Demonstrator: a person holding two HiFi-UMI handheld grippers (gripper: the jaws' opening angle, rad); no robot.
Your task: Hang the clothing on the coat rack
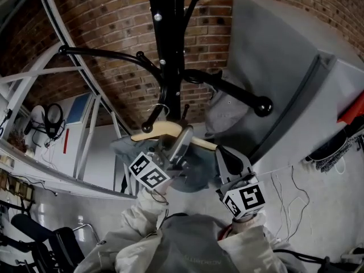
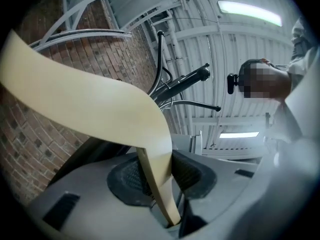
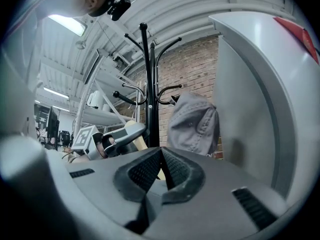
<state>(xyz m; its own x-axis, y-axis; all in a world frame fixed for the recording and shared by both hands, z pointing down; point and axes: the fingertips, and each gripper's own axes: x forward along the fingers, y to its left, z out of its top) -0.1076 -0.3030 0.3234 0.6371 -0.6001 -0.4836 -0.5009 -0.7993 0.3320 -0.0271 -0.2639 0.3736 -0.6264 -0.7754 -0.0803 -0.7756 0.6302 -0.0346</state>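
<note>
Hook of the pale wooden hanger (image 1: 162,131) seems over a peg of the black metal coat rack (image 1: 170,38), grey clothing (image 1: 196,172) beneath. So my left tongs (image 1: 185,138) stand slack around its arm, and my right tongs (image 1: 220,153) are closed together, empty.

The coat rack (image 1: 166,38) is of black metal. It has one upright pole and several curved arms that end in round knobs. A pale wooden hanger (image 2: 90,109) with a thin wire hook is up at the lower arms, close to the pole. Whether the hook already sits on an arm, I cannot tell. One arm of the hanger stands between the jaws of the left claw (image 2: 162,176), and the jaws are a little apart. The grey clothing (image 3: 192,124) hangs wrinkled just beside the pole, below the arms.
</note>
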